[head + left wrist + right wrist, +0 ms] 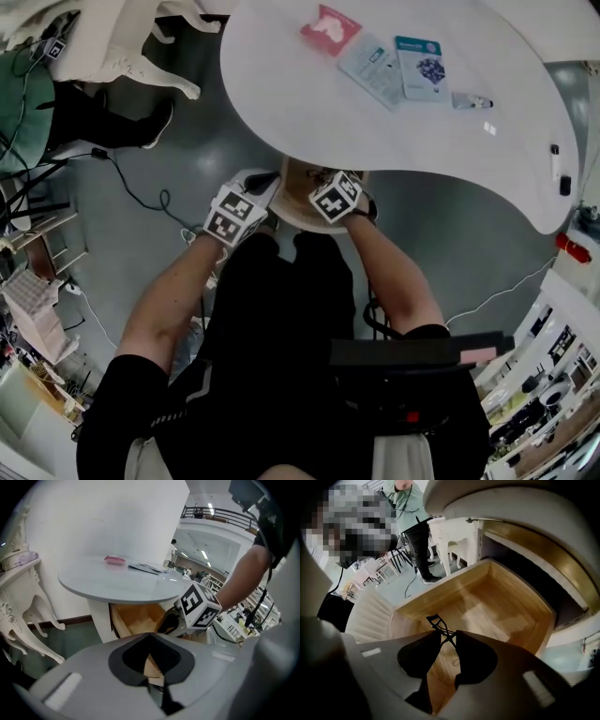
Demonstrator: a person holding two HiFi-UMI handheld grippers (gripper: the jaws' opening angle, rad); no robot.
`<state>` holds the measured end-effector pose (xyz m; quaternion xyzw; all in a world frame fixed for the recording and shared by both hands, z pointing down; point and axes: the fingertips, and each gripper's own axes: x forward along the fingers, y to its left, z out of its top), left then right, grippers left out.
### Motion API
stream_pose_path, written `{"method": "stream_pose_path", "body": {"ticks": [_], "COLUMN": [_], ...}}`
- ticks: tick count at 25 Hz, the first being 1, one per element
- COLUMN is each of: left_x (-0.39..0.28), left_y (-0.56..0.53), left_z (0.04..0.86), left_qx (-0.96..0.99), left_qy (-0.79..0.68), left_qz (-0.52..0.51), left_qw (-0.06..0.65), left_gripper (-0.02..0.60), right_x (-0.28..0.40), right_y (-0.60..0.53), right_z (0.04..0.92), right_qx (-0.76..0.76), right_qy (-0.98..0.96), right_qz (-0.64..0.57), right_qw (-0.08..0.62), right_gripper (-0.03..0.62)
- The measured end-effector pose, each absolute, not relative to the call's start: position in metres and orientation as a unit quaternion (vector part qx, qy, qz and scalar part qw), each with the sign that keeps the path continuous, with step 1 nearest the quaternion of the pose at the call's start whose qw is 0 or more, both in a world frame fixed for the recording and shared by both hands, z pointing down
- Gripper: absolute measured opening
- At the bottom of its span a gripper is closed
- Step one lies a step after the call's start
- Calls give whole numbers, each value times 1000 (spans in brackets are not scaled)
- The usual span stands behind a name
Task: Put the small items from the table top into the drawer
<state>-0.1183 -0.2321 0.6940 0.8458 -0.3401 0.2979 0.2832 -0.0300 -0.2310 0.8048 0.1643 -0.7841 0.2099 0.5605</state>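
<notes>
Right tongs (446, 633) tight on curler (439, 624) over drawer (513, 597), unseen overhead; left tongs (150, 635) seemingly together.

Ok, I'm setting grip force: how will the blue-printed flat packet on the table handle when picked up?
The blue-printed packet lies flat and thin, so it is probably light and floppy, awkward to get jaws under. It lies against the pale packet, so pushing it may shift both on the smooth table.

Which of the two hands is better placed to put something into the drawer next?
The right. The right gripper has its fingers closed on a black eyelash curler, held directly above the open wooden drawer. The left gripper is shut with nothing in it.
</notes>
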Motion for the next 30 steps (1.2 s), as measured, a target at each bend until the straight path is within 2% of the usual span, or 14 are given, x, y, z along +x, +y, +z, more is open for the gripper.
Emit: {"method": "stream_pose_path", "body": {"ticks": [14,30], "left_x": [-123,-125], "left_y": [-232,-232], "left_z": [708,725], "left_qx": [840,848], "left_qy": [-337,-330], "left_qz": [313,302], "left_qw": [287,285], "left_gripper": [2,2], "right_x": [-48,-36], "right_y": [-231,-241], "right_z": [837,871], "right_qx": [130,157], "right_qy": [-779,-758], "right_qz": [183,171], "right_qw": [586,610], "right_gripper": [104,106]}}
